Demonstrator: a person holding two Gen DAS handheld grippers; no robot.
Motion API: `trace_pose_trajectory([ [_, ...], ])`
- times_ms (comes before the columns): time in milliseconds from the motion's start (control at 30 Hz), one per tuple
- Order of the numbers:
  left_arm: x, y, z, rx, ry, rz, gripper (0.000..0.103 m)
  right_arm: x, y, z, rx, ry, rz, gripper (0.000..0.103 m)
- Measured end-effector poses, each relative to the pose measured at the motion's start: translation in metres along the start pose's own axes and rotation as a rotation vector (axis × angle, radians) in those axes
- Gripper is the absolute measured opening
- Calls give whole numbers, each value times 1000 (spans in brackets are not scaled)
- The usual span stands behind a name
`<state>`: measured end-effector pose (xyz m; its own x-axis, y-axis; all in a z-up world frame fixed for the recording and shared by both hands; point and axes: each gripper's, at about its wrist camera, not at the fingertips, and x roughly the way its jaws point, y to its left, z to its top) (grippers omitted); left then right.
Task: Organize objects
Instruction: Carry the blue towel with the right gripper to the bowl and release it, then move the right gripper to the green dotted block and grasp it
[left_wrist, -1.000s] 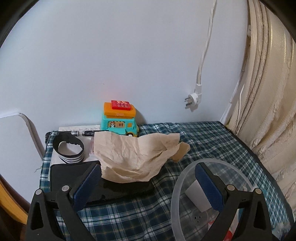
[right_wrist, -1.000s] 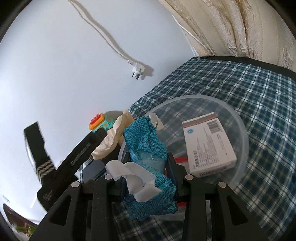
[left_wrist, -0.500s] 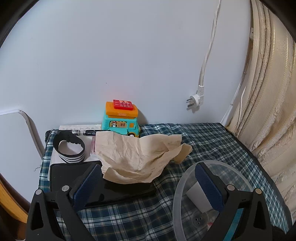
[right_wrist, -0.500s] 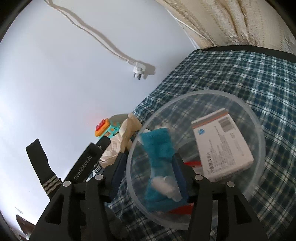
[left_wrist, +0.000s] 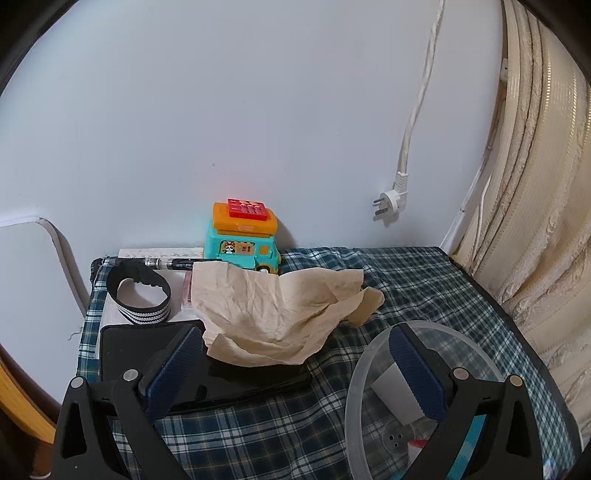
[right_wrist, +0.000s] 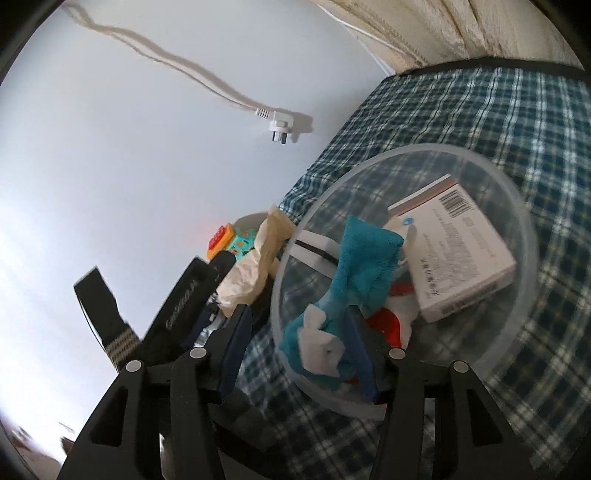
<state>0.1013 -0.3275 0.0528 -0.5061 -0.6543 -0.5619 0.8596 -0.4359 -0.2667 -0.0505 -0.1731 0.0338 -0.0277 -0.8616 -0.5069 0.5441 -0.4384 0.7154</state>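
Jaws of the right gripper (right_wrist: 295, 347) part-open, pads clear of the crumpled teal cloth (right_wrist: 364, 266).

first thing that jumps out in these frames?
The bright teal and orange toy truck against the back wall. Then the clear plastic bowl on the plaid cloth, with a teal cloth and a white box in it, and the crumpled beige paper spread mid-table.

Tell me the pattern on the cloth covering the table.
The tablecloth is a dark blue-green and white plaid check, clearest in the left wrist view.
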Motion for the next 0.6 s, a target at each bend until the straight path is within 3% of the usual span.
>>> trace_pose_trajectory([
  [233, -1, -1, -1, 10, -1, 2, 103, 30, -16, 12, 143, 44, 135, 53],
  [333, 0, -1, -1, 11, 0, 2, 103, 21, -16, 11, 131, 24, 149, 53],
  [467, 0, -1, -1, 15, 0, 2, 103, 1, -5, 8, 49, -8, 102, 53],
  [600, -1, -4, -2, 29, -3, -2, 103, -16, -1, -4, -32, -33, -26, 53],
])
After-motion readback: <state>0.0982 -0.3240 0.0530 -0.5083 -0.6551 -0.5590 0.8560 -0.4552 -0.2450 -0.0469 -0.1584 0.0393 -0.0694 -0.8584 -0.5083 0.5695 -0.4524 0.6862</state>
